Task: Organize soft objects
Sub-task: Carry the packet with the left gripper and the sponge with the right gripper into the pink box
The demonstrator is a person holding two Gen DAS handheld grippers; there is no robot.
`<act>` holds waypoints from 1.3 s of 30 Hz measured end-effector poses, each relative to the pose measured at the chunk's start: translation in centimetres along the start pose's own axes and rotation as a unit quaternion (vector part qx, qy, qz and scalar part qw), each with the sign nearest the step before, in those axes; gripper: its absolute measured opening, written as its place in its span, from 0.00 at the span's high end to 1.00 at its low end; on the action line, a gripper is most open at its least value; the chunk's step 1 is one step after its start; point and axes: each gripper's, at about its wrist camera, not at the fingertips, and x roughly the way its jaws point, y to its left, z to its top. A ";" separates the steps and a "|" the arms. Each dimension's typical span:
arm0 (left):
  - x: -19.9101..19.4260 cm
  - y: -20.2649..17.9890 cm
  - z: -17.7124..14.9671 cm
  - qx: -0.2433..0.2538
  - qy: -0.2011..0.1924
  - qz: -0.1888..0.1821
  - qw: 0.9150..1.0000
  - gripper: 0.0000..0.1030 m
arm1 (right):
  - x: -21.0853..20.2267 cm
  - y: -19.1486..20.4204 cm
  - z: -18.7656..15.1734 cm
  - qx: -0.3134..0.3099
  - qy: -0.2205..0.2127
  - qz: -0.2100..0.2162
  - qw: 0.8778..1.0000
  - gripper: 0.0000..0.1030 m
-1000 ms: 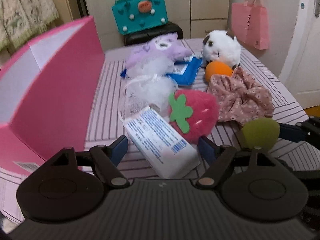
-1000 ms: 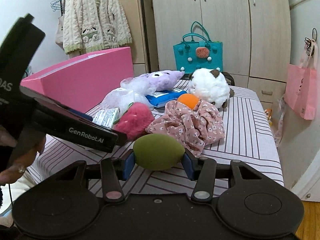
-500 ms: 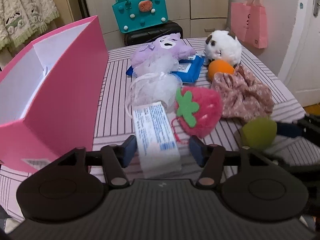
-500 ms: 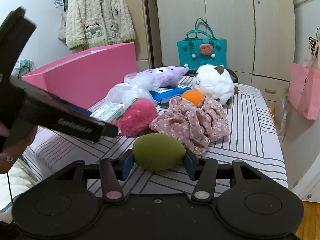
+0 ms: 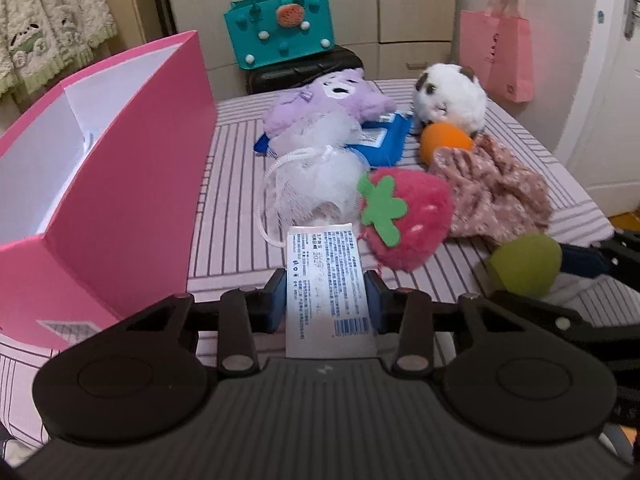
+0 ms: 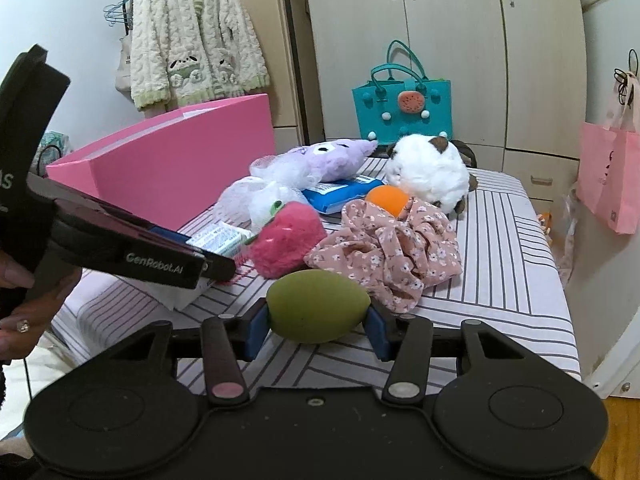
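The white tissue pack [image 5: 326, 280] lies at the table's near edge, your left gripper [image 5: 326, 304] having just closed onto its sides; it may buckle and slip. Your right gripper [image 6: 316, 320] squeezes the green sponge [image 6: 318, 306], close enough to collide.

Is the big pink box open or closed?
Open. The pink box has no lid on top, and its white inside walls show in the left wrist view.

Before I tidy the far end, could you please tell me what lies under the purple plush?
A blue pack lies under the purple plush, its near end sticking out, and a white mesh puff leans against the plush's front. The rest of the pack is covered.
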 end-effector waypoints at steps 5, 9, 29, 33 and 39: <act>-1.5 0.0 -0.5 0.014 0.015 -0.032 0.999 0.62 | -0.6 0.3 0.5 0.001 0.014 0.016 1.000 0.46; -3.0 0.1 -0.9 0.034 0.019 -0.046 0.998 0.62 | -0.6 0.5 0.9 0.010 0.040 0.026 0.999 0.46; -12.2 6.3 -0.8 0.077 0.051 -0.105 0.990 0.62 | -2.1 6.6 6.2 -0.018 0.128 0.144 0.981 0.46; -13.5 8.5 0.0 0.070 0.055 -0.109 0.990 0.62 | -2.0 7.9 8.4 -0.044 0.125 0.157 0.979 0.46; -14.4 11.6 1.5 0.058 0.034 -0.105 0.992 0.62 | -1.2 9.7 11.8 -0.096 0.096 0.158 0.978 0.46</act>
